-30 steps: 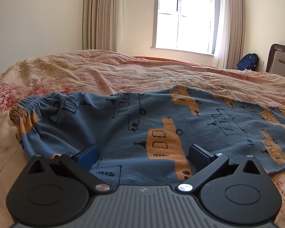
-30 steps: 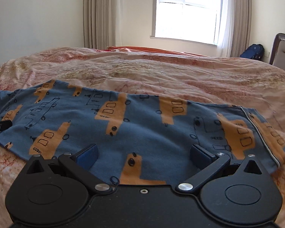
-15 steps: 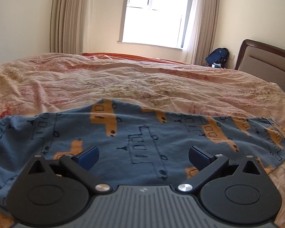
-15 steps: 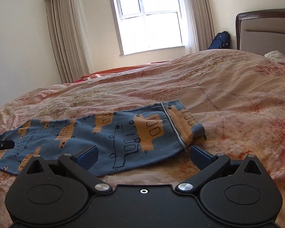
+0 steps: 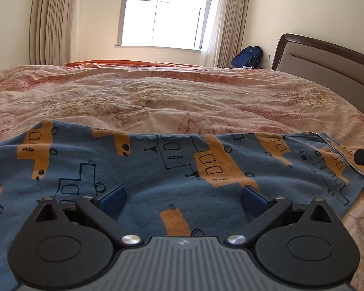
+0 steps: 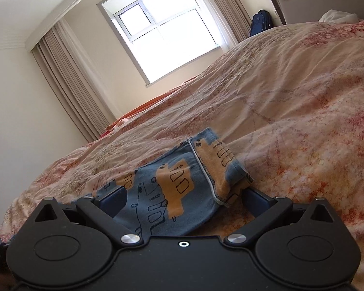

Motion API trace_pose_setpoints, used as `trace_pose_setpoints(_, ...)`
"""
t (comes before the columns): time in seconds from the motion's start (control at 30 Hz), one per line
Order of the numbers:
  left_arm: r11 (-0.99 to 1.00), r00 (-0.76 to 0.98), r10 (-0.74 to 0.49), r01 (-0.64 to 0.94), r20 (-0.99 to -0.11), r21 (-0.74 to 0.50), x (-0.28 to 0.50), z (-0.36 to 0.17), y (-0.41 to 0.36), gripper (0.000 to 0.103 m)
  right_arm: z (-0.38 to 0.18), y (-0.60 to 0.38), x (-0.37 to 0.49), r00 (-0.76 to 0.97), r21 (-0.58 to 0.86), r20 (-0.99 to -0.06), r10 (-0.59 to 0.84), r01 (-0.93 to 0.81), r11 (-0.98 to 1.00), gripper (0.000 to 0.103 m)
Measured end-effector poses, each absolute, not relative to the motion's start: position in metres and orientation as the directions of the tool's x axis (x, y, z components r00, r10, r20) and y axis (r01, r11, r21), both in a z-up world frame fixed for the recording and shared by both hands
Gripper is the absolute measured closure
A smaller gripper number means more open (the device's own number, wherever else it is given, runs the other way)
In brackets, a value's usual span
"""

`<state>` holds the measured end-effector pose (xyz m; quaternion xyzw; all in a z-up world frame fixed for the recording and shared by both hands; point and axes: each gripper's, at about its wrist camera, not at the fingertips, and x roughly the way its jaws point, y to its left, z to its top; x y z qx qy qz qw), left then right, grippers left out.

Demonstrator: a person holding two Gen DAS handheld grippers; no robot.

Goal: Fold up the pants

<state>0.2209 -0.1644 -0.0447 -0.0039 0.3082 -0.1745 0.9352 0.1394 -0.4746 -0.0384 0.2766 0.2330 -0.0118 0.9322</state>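
- Pants (image 5: 157, 169): blue knit, orange vehicle print; spread flat along the bedspread (image 5: 182, 97), lengthwise across the front of both claws.
- Left gripper (image 5: 183, 197): fingers wide apart, nothing between the pads, blue cloth directly ahead of and beneath the tips. Compared with a second ago, elastic waistband gone from view; now over the mid-leg stretch, cuff end off to its right.
- Right gripper (image 6: 184, 200): fingers likewise wide apart, nothing pinched. Cuff end of the pants (image 6: 218, 169), with its pale piped seam, now lying between and just ahead of the tips, near corner raised a little off the bedspread (image 6: 291, 97); half a second ago that cuff lay further ahead, a second ago broad mid-leg cloth in its place. View also tilted low and rolled.
- Right claw tip visible at the far right edge of the left view, touching or just beside the cuff; which, not clear.
- Reading: both claws shifted along the garment toward the leg end; likely preparation for gripping the cuff and carrying it over toward the waistband. No fold made yet.
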Motion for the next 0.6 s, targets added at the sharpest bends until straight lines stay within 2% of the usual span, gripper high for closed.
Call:
trace_pose_setpoints(0.1, 0.936, 0.746, -0.34, 0.324, -0.573, -0.134, 0.222, -0.045, -0.162, 0.0, -0.038, -0.475, 0.14, 0.894, 0.509, -0.441, 0.073, 0.183, 0.841, 0.013)
trace_pose_setpoints(0.27, 0.926, 0.725, -0.37, 0.335, -0.581, -0.171, 0.228, -0.031, -0.159, 0.0, -0.037, -0.477, 0.138, 0.898, 0.494, -0.439, 0.013, 0.229, 0.839, 0.036)
trace_pose_setpoints(0.33, 0.912, 0.717, -0.408, 0.349, -0.565, -0.217, 0.231, -0.023, -0.159, 0.0, -0.035, -0.476, 0.138, 0.898, 0.477, -0.44, -0.008, 0.242, 0.845, 0.055)
trace_pose_setpoints(0.43, 0.885, 0.696, -0.466, 0.367, -0.546, -0.288, 0.239, -0.012, -0.163, 0.0, -0.032, -0.47, 0.14, 0.895, 0.43, -0.443, -0.047, 0.258, 0.865, 0.07)
trace_pose_setpoints(0.53, 0.811, 0.639, -0.582, 0.41, -0.504, -0.416, 0.25, 0.0, -0.17, 0.0, -0.024, -0.457, 0.143, 0.9, 0.345, -0.427, -0.081, 0.246, 0.906, 0.082)
trace_pose_setpoints(0.6, 0.743, 0.599, -0.662, 0.445, -0.451, -0.499, 0.255, 0.006, -0.176, 0.0, -0.018, -0.444, 0.144, 0.904, 0.257, -0.415, -0.104, 0.226, 0.94, 0.084)
